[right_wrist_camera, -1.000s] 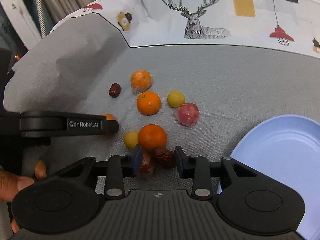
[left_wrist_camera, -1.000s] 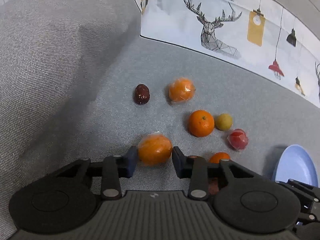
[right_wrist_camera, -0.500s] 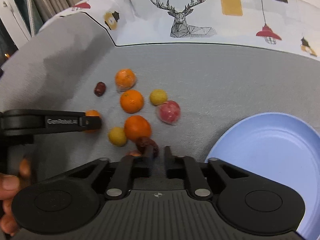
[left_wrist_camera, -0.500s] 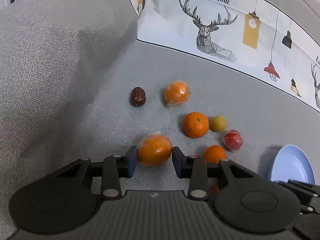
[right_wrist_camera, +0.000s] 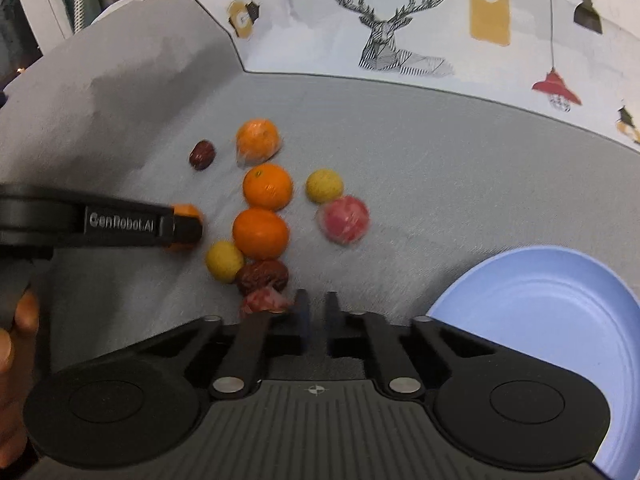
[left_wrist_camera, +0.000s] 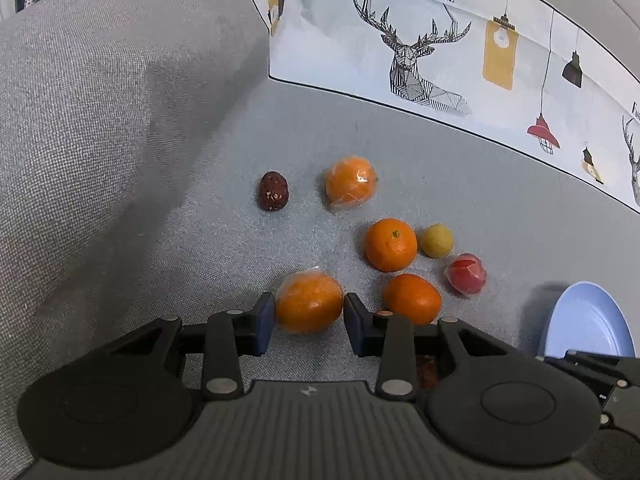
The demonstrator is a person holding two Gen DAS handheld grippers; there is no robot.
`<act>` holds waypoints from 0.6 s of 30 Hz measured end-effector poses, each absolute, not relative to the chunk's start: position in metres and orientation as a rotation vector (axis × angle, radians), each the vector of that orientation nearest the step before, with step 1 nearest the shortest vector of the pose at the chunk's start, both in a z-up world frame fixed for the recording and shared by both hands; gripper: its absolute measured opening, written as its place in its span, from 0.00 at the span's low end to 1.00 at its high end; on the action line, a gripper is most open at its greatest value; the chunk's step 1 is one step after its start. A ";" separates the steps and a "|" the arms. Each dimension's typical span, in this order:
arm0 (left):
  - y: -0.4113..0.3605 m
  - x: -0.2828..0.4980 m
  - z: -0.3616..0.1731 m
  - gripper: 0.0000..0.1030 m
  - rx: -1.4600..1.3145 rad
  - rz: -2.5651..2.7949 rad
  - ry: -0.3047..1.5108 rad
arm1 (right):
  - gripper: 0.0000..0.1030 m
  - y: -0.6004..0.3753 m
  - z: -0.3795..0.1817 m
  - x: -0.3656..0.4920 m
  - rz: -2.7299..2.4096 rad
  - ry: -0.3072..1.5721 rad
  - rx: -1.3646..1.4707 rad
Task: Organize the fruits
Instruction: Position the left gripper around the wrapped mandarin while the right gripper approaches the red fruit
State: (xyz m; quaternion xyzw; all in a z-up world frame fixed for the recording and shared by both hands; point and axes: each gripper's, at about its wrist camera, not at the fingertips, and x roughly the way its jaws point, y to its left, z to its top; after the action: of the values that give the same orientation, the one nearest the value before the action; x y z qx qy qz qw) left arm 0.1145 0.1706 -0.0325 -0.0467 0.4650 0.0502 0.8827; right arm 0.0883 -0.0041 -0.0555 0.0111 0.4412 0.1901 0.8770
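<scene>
My left gripper (left_wrist_camera: 308, 316) is shut on a plastic-wrapped orange (left_wrist_camera: 309, 303) and holds it at the grey cushion; the right wrist view shows it side-on (right_wrist_camera: 184, 227). My right gripper (right_wrist_camera: 315, 312) is shut and empty, its jaws nearly touching. A dark red date (right_wrist_camera: 262, 276) and a wrapped red fruit (right_wrist_camera: 264, 302) lie just left of it. Two bare oranges (right_wrist_camera: 267, 186) (right_wrist_camera: 261, 233), a wrapped orange (right_wrist_camera: 257, 139), two yellow fruits (right_wrist_camera: 324, 185) (right_wrist_camera: 224, 261), a wrapped red fruit (right_wrist_camera: 345, 219) and another date (right_wrist_camera: 202, 154) lie on the cushion.
A light blue plate (right_wrist_camera: 540, 312) sits on the cushion to the right of my right gripper, also in the left wrist view (left_wrist_camera: 588, 320). A printed pillow with a deer (left_wrist_camera: 420, 60) stands behind the fruit. The grey sofa arm (left_wrist_camera: 100, 120) rises at left.
My right gripper has shut from open and come off the date and wrapped red fruit, which now lie left of it. My left gripper keeps its hold on the wrapped orange.
</scene>
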 end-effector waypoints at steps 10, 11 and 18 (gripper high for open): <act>0.176 0.113 -0.032 0.40 -0.124 0.099 0.967 | 0.11 -0.022 -0.050 0.093 0.423 0.920 0.142; 0.176 0.112 -0.032 0.40 -0.124 0.100 0.968 | 0.21 -0.018 -0.051 0.092 0.432 0.920 0.122; 0.176 0.114 -0.033 0.40 -0.130 0.099 0.976 | 0.36 -0.008 -0.057 0.092 0.401 0.916 0.002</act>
State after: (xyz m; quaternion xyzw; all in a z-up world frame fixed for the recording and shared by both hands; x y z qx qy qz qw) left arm 0.1138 0.1765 -0.0327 -0.0624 0.4682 0.0473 0.8801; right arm 0.0918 -0.0077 -0.0569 0.0010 0.4392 0.1925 0.8776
